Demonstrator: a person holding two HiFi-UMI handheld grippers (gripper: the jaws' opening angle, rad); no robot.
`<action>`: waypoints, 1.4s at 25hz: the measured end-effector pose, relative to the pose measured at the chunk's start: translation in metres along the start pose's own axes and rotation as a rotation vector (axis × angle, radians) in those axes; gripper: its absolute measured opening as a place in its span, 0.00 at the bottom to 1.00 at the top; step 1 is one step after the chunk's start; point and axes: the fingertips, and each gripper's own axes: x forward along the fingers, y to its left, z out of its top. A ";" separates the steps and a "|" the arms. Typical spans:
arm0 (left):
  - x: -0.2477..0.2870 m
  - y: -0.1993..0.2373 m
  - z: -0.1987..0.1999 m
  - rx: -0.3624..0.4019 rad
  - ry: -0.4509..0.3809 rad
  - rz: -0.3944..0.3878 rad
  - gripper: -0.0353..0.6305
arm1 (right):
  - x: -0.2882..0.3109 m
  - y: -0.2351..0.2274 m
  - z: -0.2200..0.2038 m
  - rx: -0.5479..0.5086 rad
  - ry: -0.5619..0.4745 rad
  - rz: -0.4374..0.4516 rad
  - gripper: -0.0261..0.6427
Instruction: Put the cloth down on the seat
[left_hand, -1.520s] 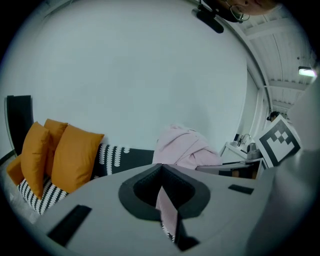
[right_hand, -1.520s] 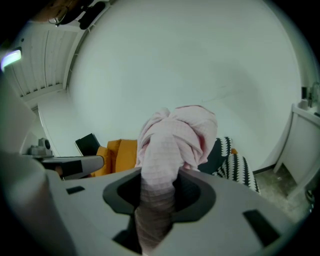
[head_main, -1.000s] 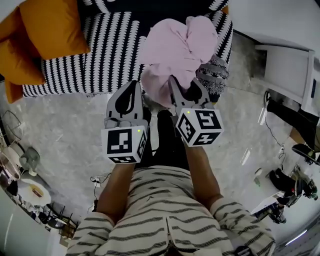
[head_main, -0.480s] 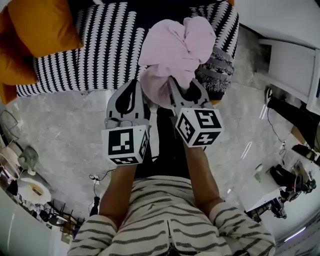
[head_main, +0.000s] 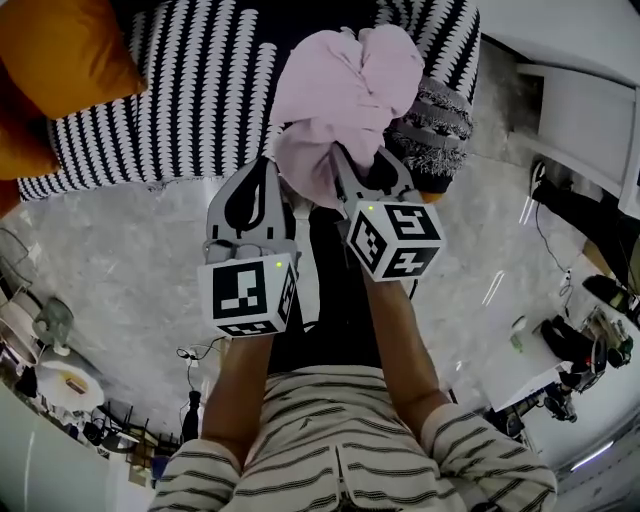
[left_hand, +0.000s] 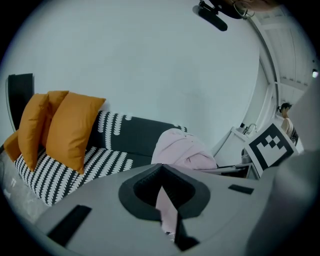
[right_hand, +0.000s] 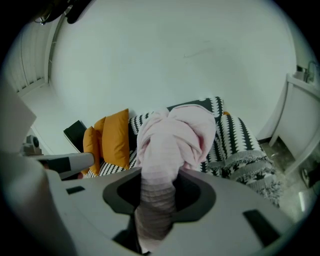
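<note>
pink cloth (head_main: 345, 90) is up in the air, bunched into a fat twisted wad, not on the seat yet. in the head view it hangs over the front right part of the black-and-white patterned sofa (head_main: 200, 90), close to the grey fringed throw (head_main: 435, 125) at that end. orange cushions (head_main: 60, 60) sit at the far left of the sofa, well apart from the cloth.

right claw (head_main: 362, 170): jaws stand wide but clamped round a thick rolled neck of the cloth. the right gripper view shows the roll filling the gap, with the loose bulk ballooning out past the tips.

left claw (head_main: 265, 172): jaws nearly together, just beside the lower lobe of the wad. the left gripper view shows a thin pink strip between them, so it looks pinched on an edge, a small bite only.

handling, as a judgement: soft, light and limp with no stiffness, so it will slump and spread once let go rather than hold shape. not fragile, and the ribbed weave should not slide much in the pads. the thick bunched neck is the good hold and carries the weight easily. the thin edge hold is weaker and could pull free. loose folds may drag on the throw or snag on a claw at release, so get it low over bare seat first.
</note>
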 end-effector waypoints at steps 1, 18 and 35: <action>0.003 0.001 -0.002 0.000 0.002 0.000 0.06 | 0.004 -0.002 -0.002 0.004 0.001 -0.001 0.27; 0.033 0.008 -0.054 -0.015 0.074 0.003 0.06 | 0.051 -0.027 -0.043 0.022 0.066 -0.021 0.28; 0.077 0.010 -0.082 -0.022 0.155 -0.013 0.06 | 0.108 -0.054 -0.073 0.051 0.134 -0.047 0.28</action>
